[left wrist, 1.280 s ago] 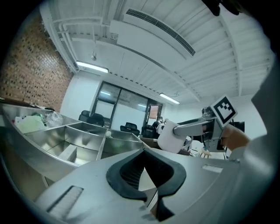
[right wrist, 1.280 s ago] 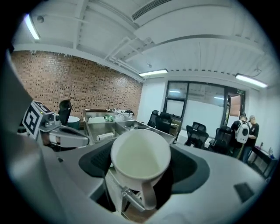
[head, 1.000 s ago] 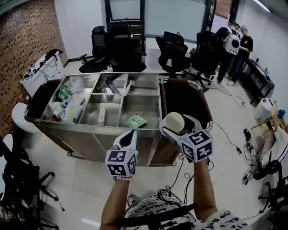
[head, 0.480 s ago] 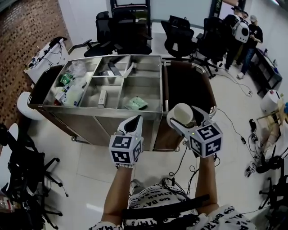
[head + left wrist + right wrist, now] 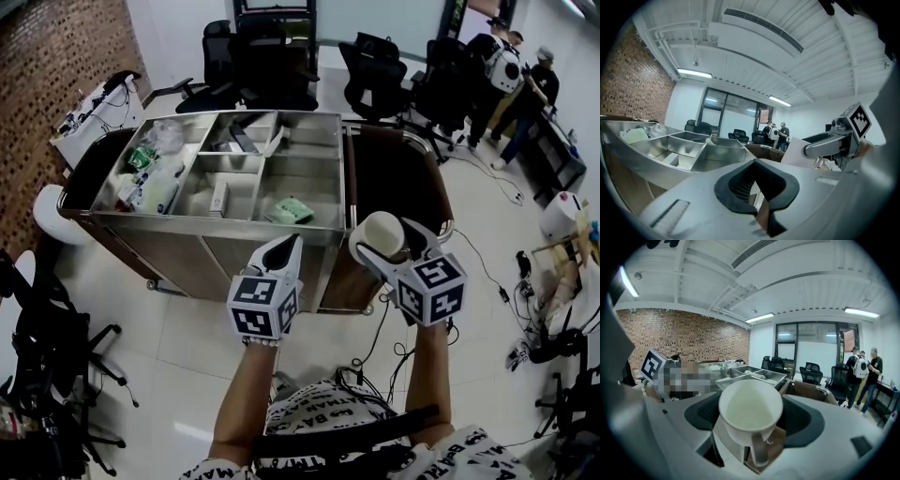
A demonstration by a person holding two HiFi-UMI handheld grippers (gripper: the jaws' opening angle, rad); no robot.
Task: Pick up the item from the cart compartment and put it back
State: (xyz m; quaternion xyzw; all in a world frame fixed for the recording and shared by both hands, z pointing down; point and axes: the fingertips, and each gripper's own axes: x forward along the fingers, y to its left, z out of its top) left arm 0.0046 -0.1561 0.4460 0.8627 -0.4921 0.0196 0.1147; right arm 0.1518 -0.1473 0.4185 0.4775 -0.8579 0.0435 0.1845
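A steel cart [image 5: 216,228] with several open compartments stands in front of me. One compartment holds a green packet [image 5: 288,211]; the left ones hold bottles and bags [image 5: 150,183]. My right gripper [image 5: 389,246] is shut on a white mug [image 5: 380,230], held in the air over the cart's near right corner, beside its dark brown bag [image 5: 394,187]. In the right gripper view the mug [image 5: 749,406] fills the space between the jaws, its handle pointing down. My left gripper [image 5: 284,251] is shut and empty, just short of the cart's front edge; its dark pads [image 5: 757,185] meet.
Black office chairs [image 5: 262,66] crowd the floor behind the cart. People [image 5: 511,80] stand at the far right. Cables [image 5: 487,281] trail over the floor on the right. A black chair [image 5: 47,356] and a white stool [image 5: 52,211] are on the left.
The cart now sits a little higher in the head view than a second ago. The right gripper has shifted slightly with the mug still in it. The left gripper has hardly moved.
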